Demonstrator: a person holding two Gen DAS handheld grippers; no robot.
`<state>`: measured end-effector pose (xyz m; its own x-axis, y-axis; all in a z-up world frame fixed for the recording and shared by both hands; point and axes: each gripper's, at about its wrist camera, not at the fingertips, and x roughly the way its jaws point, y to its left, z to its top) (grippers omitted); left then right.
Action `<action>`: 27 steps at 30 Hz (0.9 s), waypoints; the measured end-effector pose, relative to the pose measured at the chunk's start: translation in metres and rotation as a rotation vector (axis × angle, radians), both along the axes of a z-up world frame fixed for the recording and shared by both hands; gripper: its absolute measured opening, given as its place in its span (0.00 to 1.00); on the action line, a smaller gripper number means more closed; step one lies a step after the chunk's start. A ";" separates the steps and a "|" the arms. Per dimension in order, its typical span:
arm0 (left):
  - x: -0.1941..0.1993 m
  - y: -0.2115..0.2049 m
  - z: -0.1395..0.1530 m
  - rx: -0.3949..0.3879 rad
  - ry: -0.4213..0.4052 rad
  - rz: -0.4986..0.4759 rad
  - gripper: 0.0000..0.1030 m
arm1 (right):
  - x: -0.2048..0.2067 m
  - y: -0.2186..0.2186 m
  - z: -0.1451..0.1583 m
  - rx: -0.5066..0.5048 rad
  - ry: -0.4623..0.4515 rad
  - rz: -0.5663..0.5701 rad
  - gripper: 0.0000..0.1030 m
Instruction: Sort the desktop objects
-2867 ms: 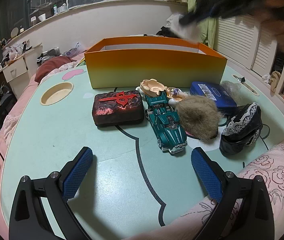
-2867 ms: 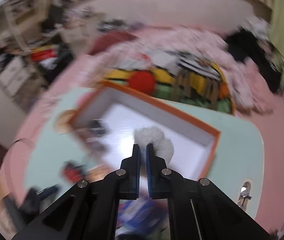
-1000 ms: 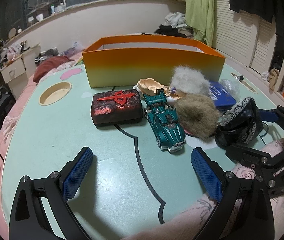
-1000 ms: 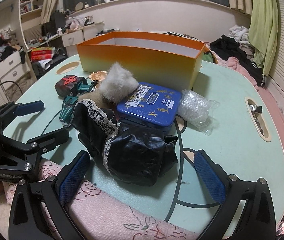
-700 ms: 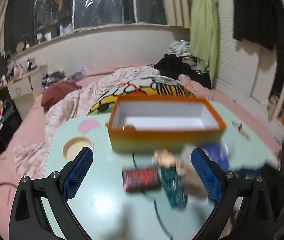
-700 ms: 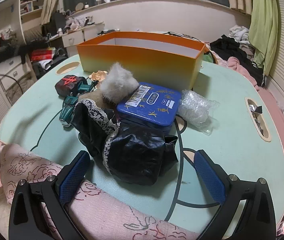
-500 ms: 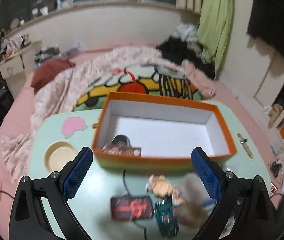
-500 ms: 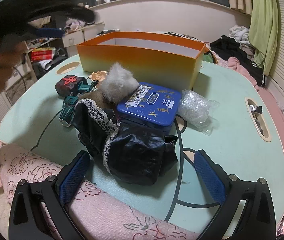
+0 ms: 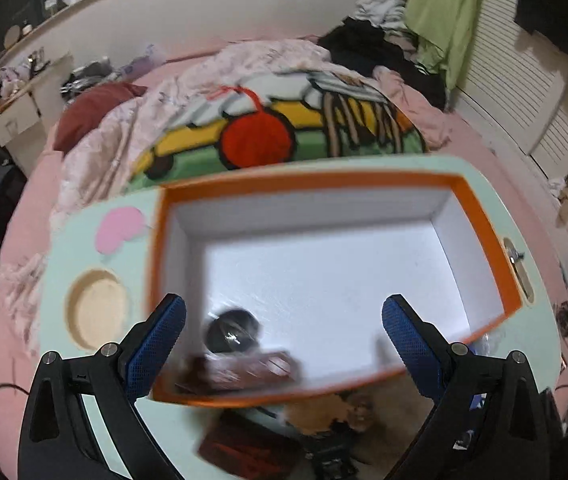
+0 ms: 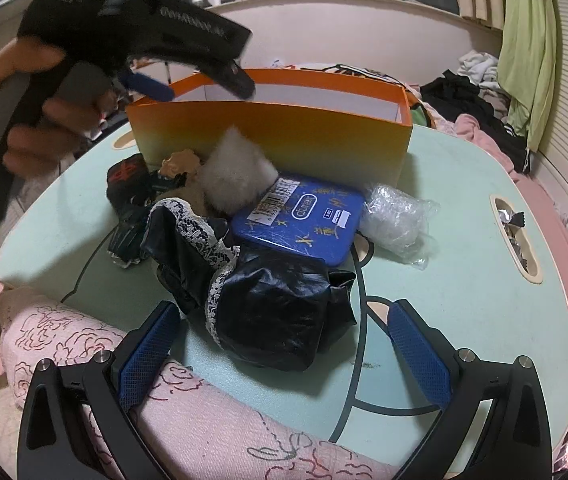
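Note:
My left gripper (image 9: 282, 308) hangs open and empty above the orange box (image 9: 480, 216), looking down into its white inside. In the box's near left corner lie a dark round object (image 9: 231, 331) and a blurred brownish flat thing (image 9: 243, 372). The right wrist view shows this left gripper (image 10: 199, 80) held in a hand over the box (image 10: 275, 136). My right gripper (image 10: 284, 316) rests open and low at the table's front edge. Just ahead of it lies a black lace-trimmed bundle (image 10: 267, 308), then a blue tin (image 10: 304, 216), a white fluffy ball (image 10: 235, 176) and a crumpled clear wrapper (image 10: 396, 216).
A dark red case (image 10: 123, 180), a green toy car (image 10: 127, 236) and a peach figure (image 10: 179, 162) lie left of the pile. Pink rose-print cloth (image 10: 163, 408) covers the near edge. The mint table (image 10: 464, 280) has a slot (image 10: 514, 236) at right. A bed (image 9: 259, 120) lies beyond.
The left gripper rose from table height and swung over the orange box, tilting down into it. The right gripper, earlier shut on the white ball, stays open and still at the front edge.

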<state>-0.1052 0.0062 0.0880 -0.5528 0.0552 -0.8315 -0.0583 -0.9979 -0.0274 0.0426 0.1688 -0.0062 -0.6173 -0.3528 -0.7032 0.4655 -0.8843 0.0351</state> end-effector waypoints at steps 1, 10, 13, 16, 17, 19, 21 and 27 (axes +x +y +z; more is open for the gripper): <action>-0.001 -0.005 0.008 0.016 0.002 0.002 0.96 | 0.000 0.000 0.000 0.000 0.000 0.000 1.00; 0.014 -0.027 0.037 0.053 0.002 -0.099 0.62 | 0.000 0.000 0.000 0.005 -0.010 0.005 1.00; 0.044 -0.036 0.029 0.030 0.090 -0.072 0.62 | 0.002 0.006 0.009 -0.040 -0.037 0.033 0.98; 0.071 -0.045 0.016 -0.007 0.125 -0.019 0.62 | 0.007 0.012 0.036 -0.108 -0.016 0.070 0.98; 0.077 -0.049 0.012 0.000 0.127 -0.006 0.62 | 0.007 0.012 0.048 -0.133 -0.006 0.087 0.98; 0.088 -0.057 0.004 0.006 0.136 0.023 0.62 | -0.001 0.006 0.076 -0.188 0.016 0.116 0.98; 0.096 -0.063 -0.004 0.001 0.156 0.057 0.67 | -0.025 -0.009 0.102 -0.232 -0.015 0.148 0.96; 0.106 -0.100 -0.018 0.069 0.153 0.120 0.67 | -0.151 -0.089 0.104 -0.267 -0.421 0.160 0.57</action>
<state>0.0013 -0.0941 0.0704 -0.6785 0.0352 -0.7337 0.0526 -0.9940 -0.0963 -0.1084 0.0799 0.0974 -0.2243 -0.6201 -0.7518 0.4907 -0.7384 0.4626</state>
